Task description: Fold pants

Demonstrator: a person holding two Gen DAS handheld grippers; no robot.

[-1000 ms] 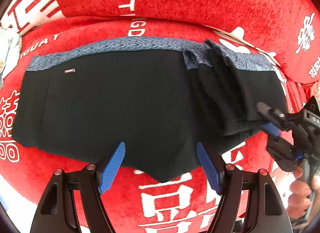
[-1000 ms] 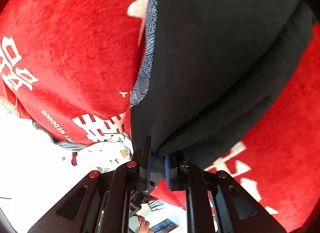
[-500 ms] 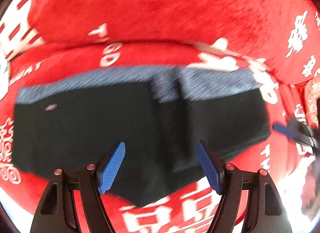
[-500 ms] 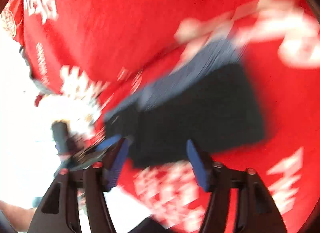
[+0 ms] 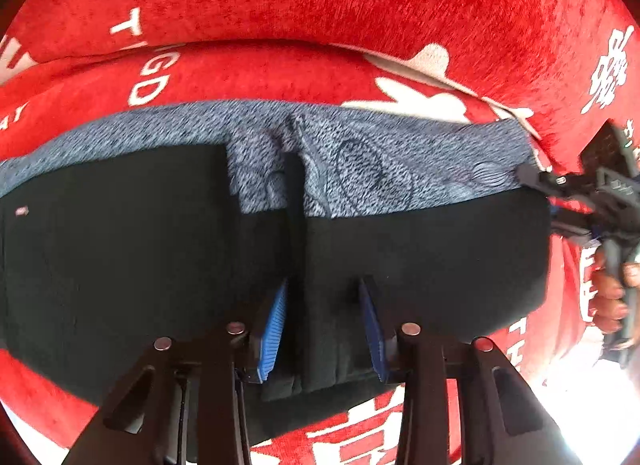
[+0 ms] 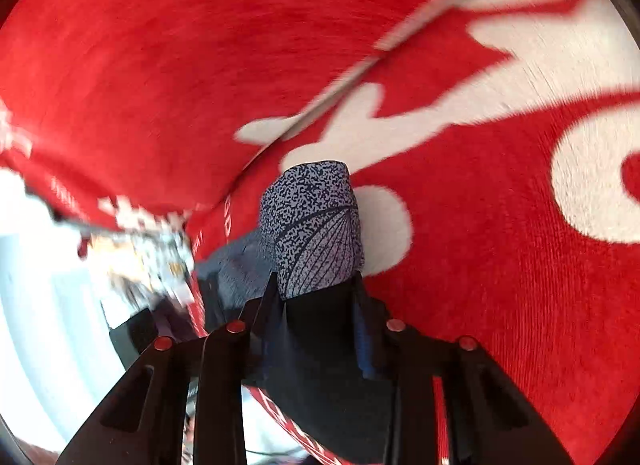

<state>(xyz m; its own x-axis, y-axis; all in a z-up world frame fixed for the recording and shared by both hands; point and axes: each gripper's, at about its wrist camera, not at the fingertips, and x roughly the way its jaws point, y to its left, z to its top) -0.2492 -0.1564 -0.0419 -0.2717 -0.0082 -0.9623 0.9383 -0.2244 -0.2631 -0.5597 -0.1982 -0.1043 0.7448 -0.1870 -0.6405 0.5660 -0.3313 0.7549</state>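
Black fabric pants (image 5: 160,257) with a blue-grey speckled knit waistband (image 5: 380,169) lie spread flat on a red plush cover printed with white lettering and characters (image 5: 320,5). Surface beneath looks like a sofa or bed; cannot tell which. Pants already folded over: the right part is a doubled layer, its edge running as a dark vertical line near the middle of the left wrist view.

Left tool (image 5: 324,329): black frame, blue ribbed pads. Points steeply down at the near edge of the pants. Jaws have just been closing. A ridge of black cloth stands between the two pads (image 5: 272,329), and both pads appear to press on it, so read as clenched on the pants' lower edge.

Right tool (image 6: 316,305): also seen in the left wrist view (image 5: 560,201) at the far right end of the waistband, with fingers of the person's hand (image 5: 612,293) wrapped round its handle. Jaws have just been closing. In its own view, the bunched corner of the pants, speckled waistband above and black cloth below, fills the gap between the fingers and touches both. Read as grasping that corner.

Right wrist view is motion-blurred round the edges. Bright window-like area at lower left; details not legible.
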